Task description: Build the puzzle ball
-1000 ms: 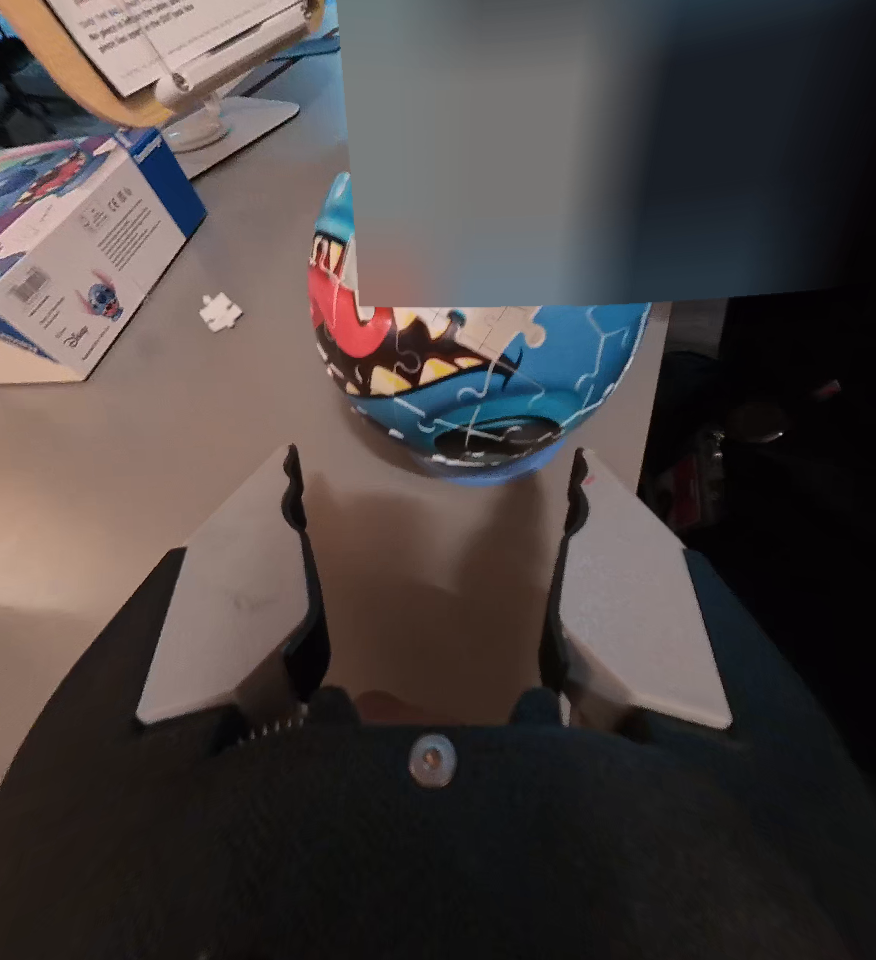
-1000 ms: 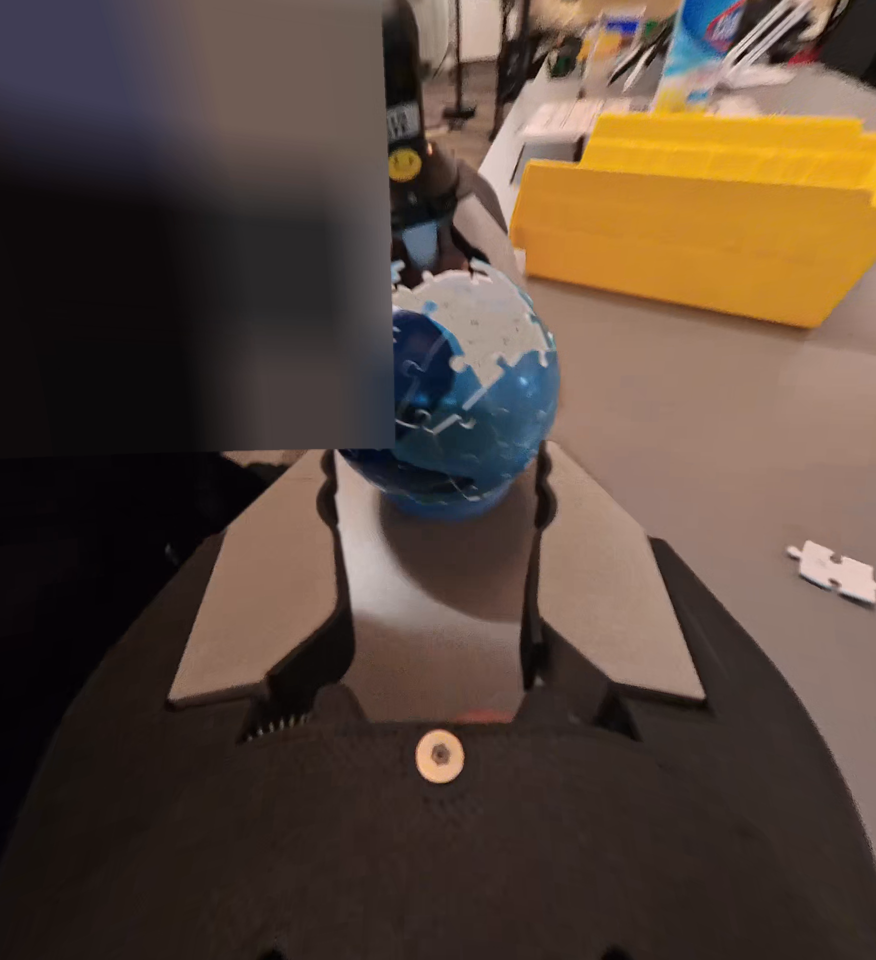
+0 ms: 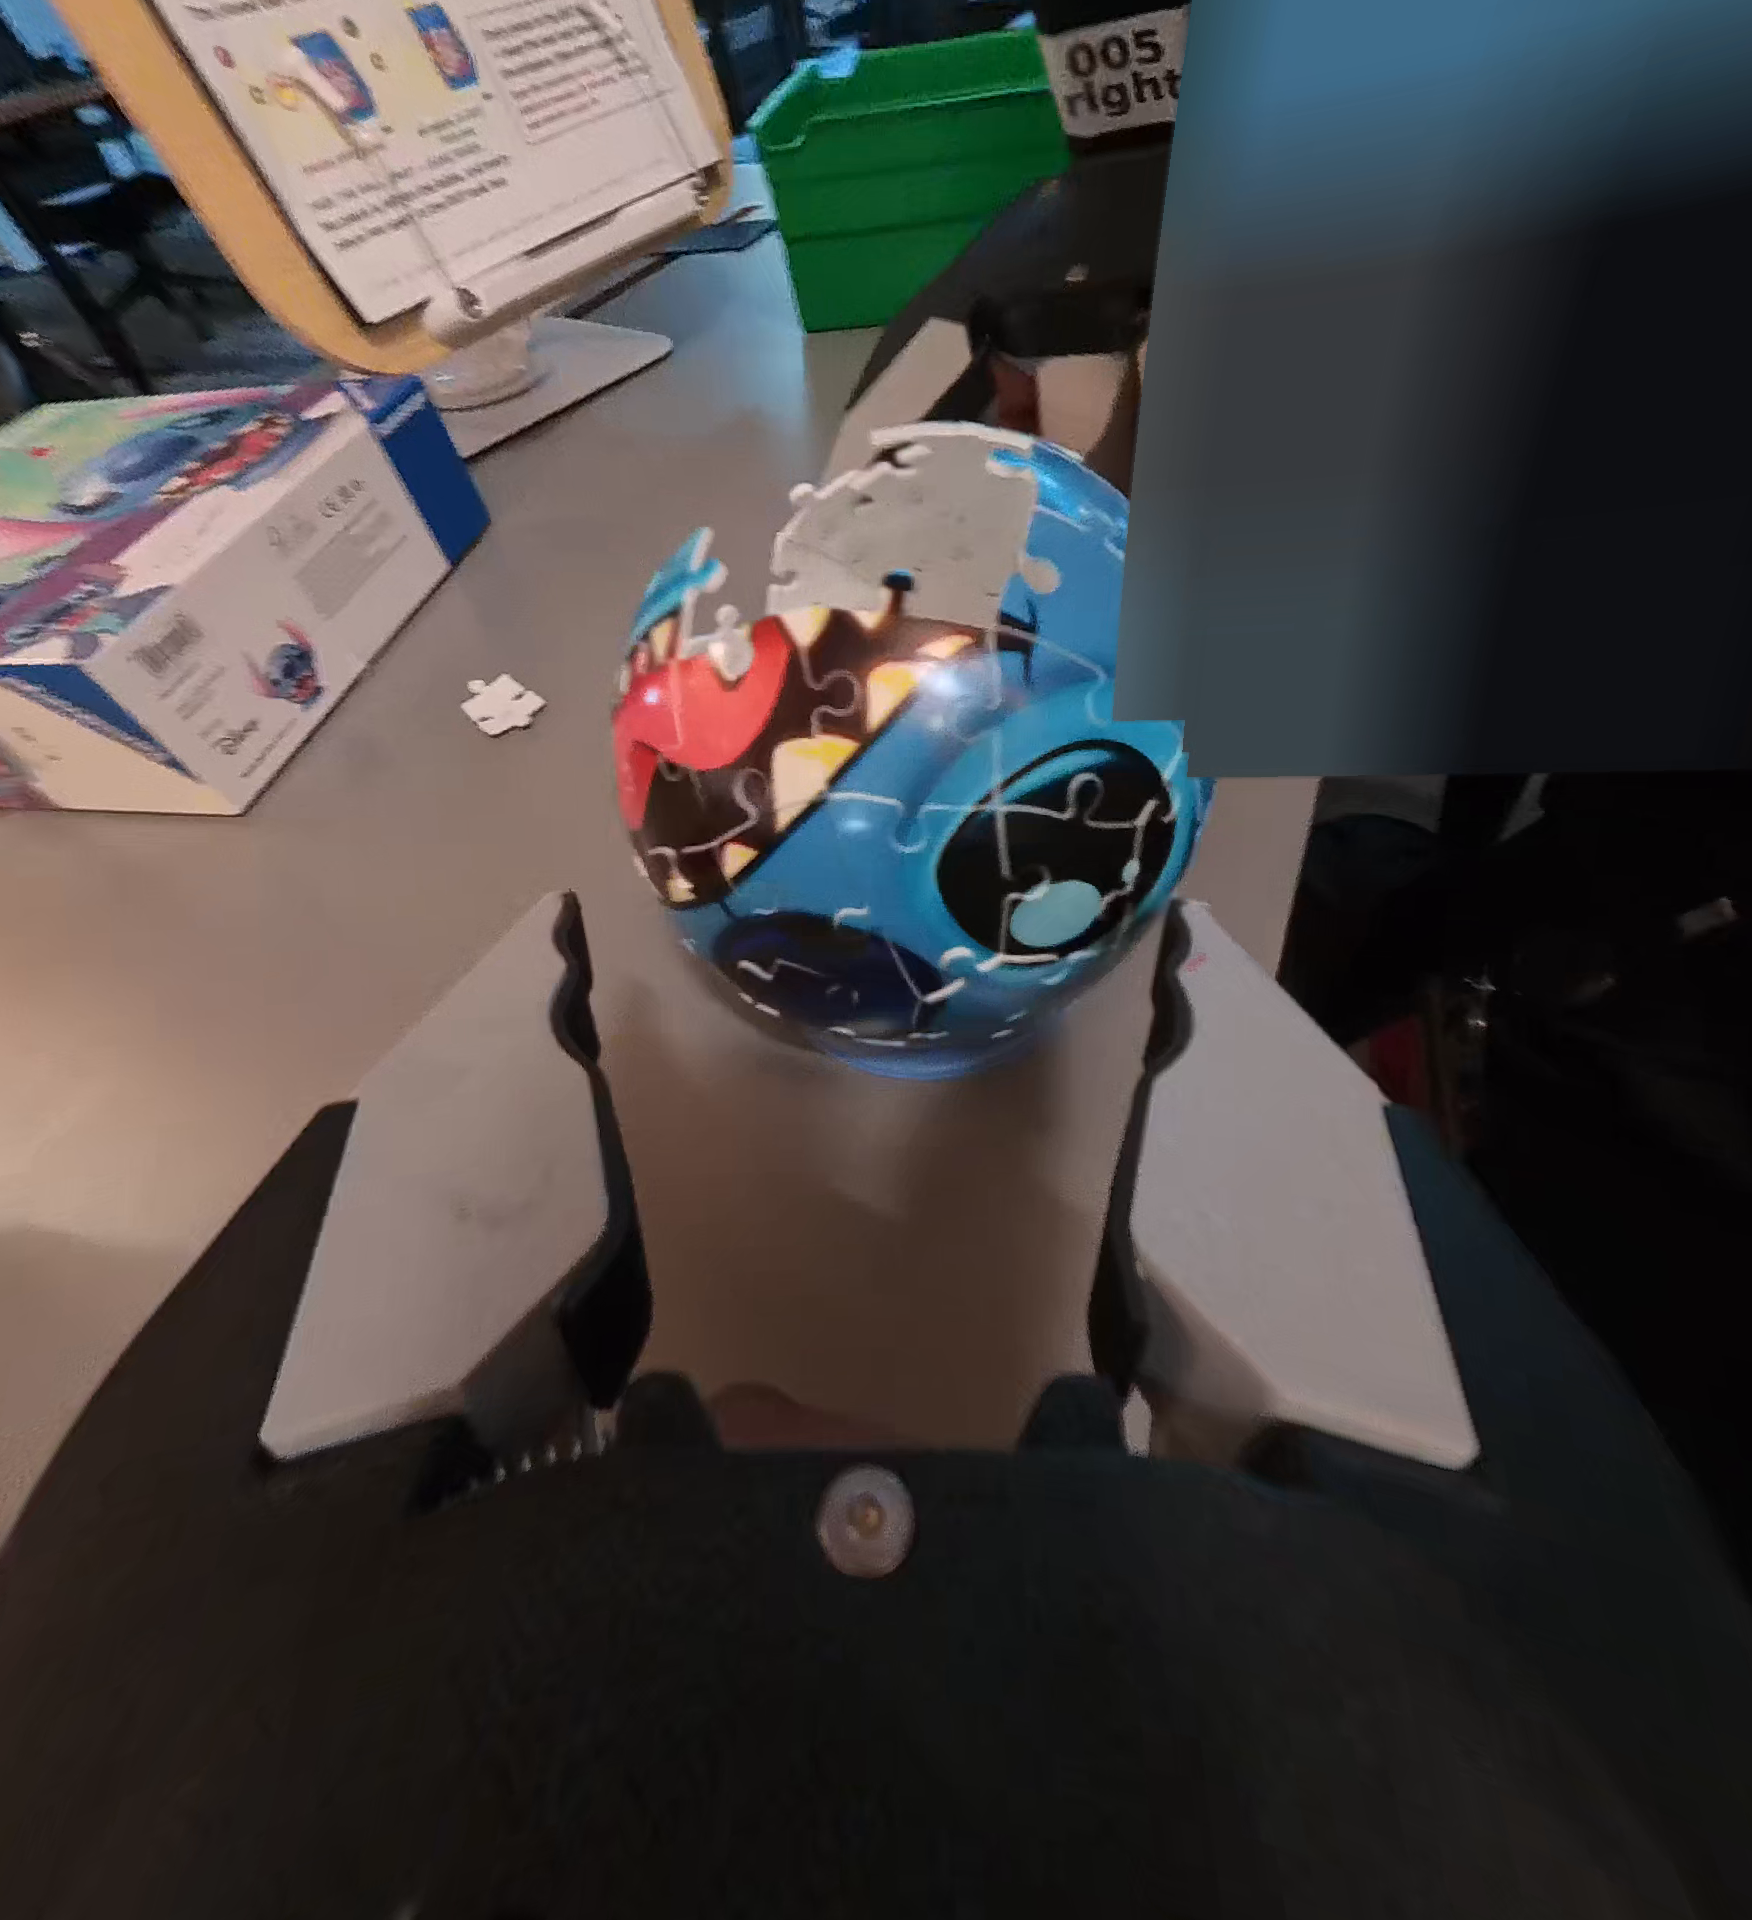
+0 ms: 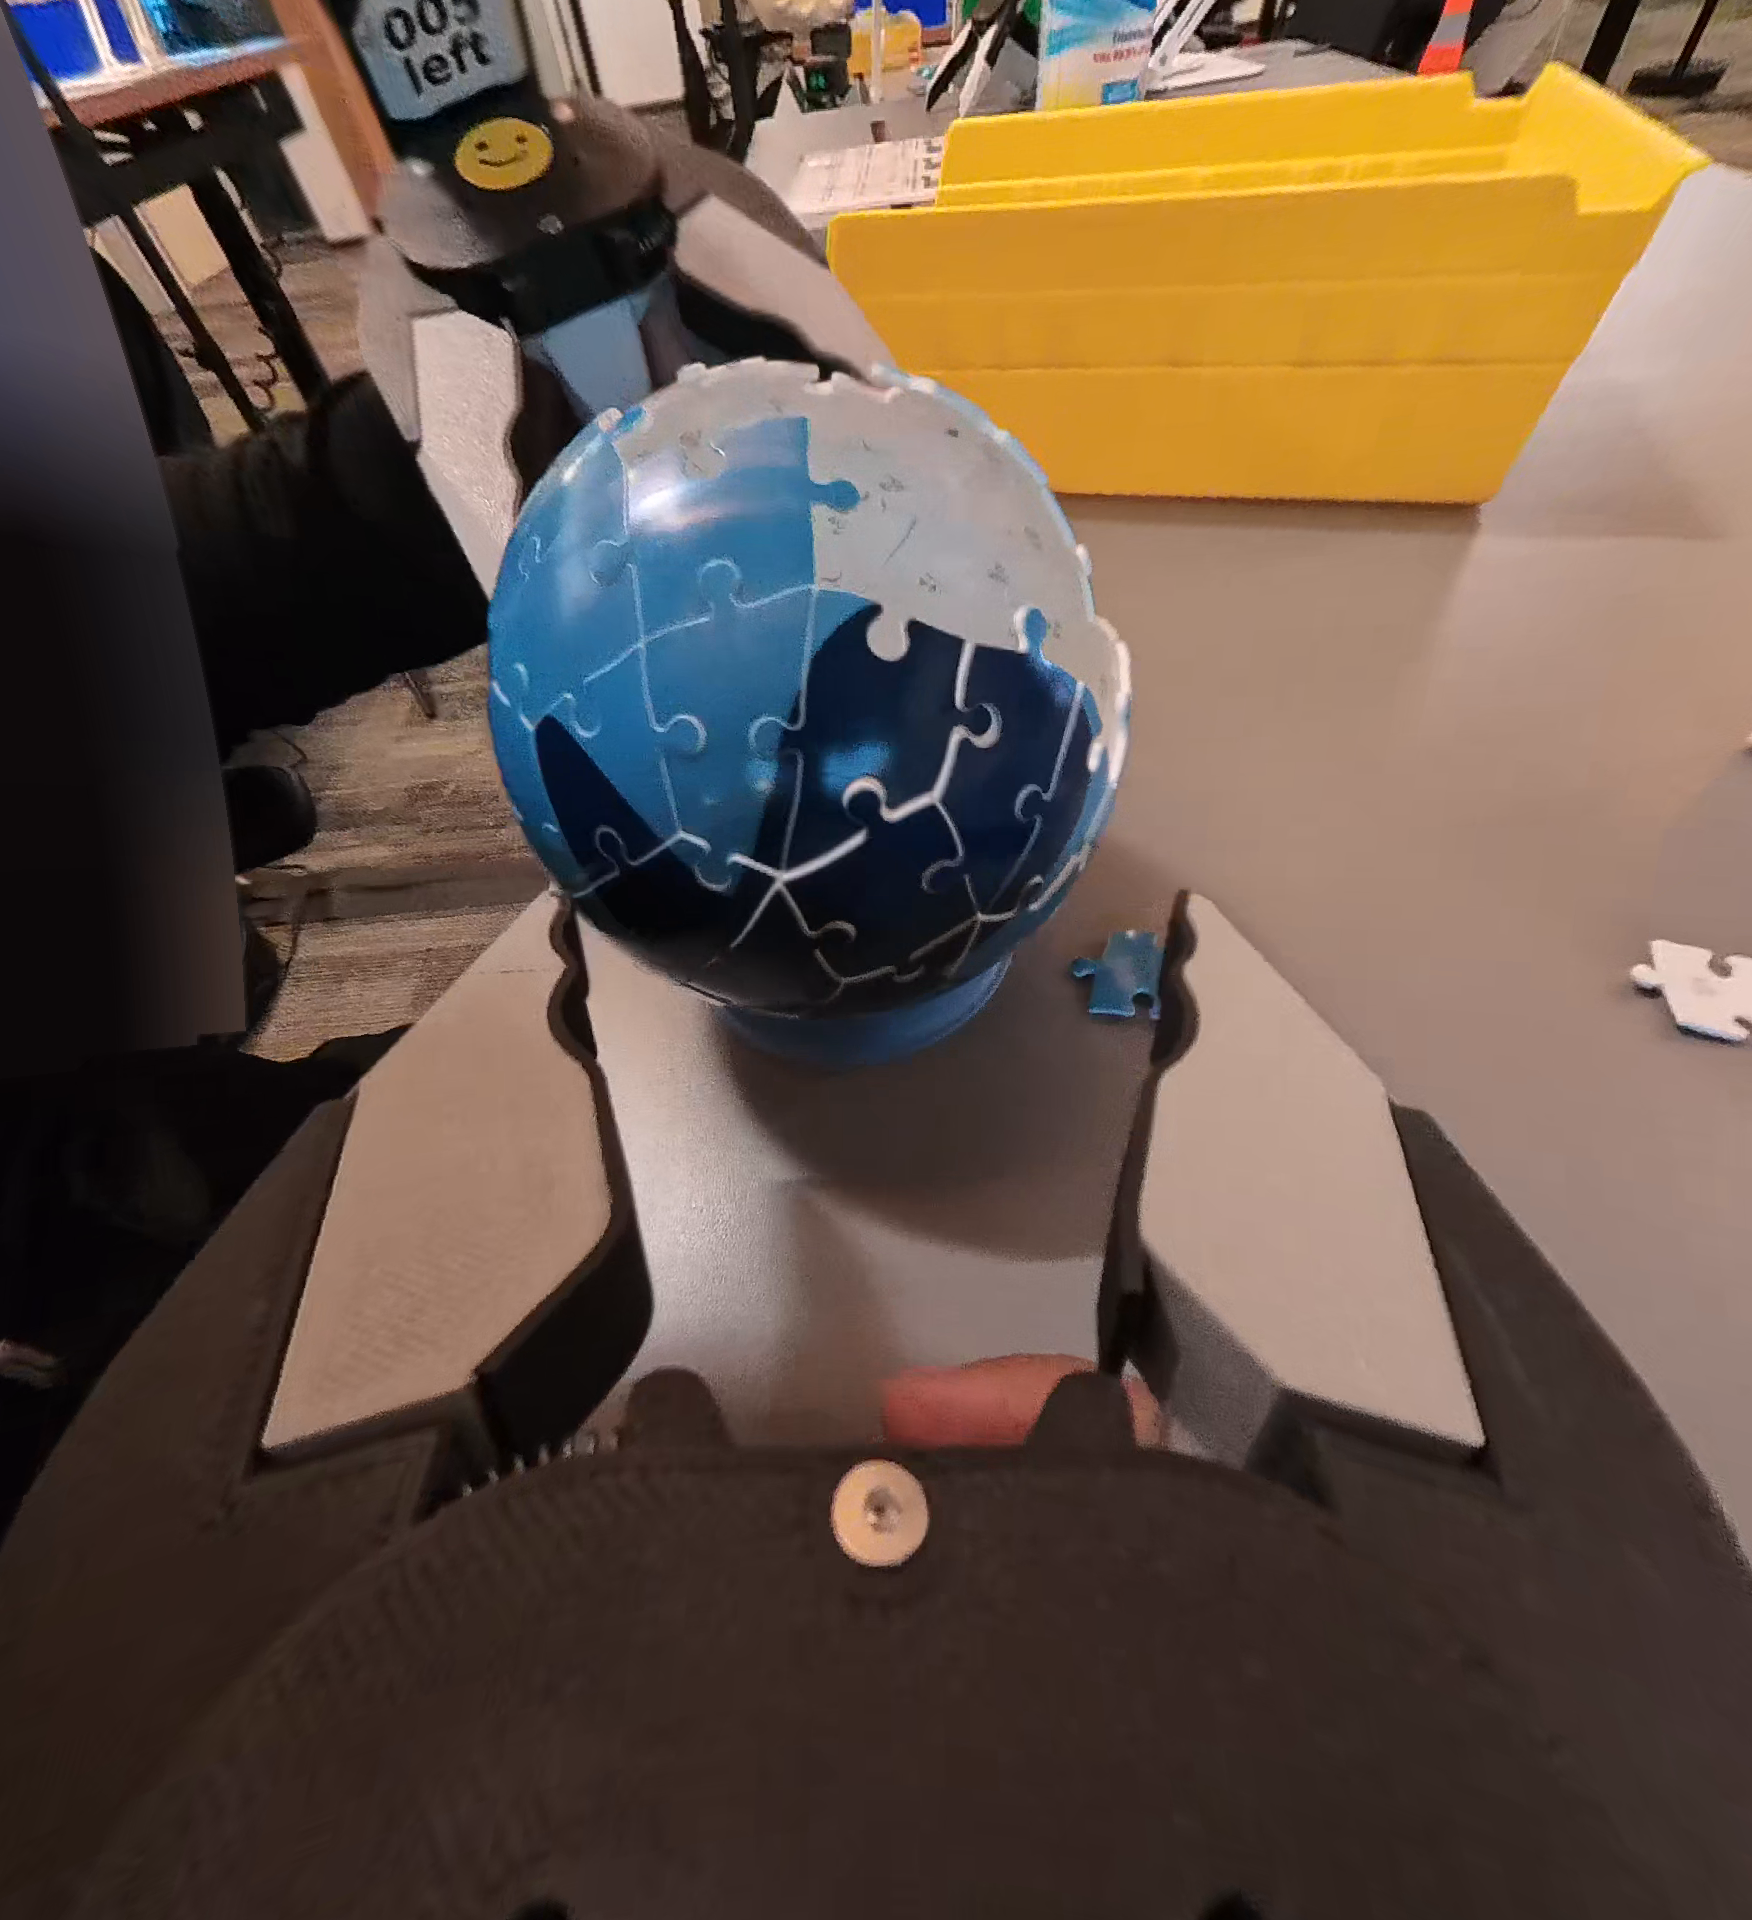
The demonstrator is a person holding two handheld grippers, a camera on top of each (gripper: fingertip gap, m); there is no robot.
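Bare bench (image 4: 1371, 790) is seen between puzzle ball (image 4: 810, 707) and yellow bin (image 4: 1267, 312). Near ground is blocked by blue piece (image 4: 1121, 971), just beside the right gripper's (image 4: 867, 925) right-hand finger tip, and white piece (image 4: 1734, 1003). On the far side, box (image 3: 176, 603), another white piece (image 3: 503, 704) and the stand (image 3: 498, 343) are noted; open bench lies between them and the ball.

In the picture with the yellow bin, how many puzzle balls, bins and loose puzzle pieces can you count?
Puzzle ball: 1
Yellow bin: 1
Blue loose piece: 1
White loose piece: 1
Total: 4
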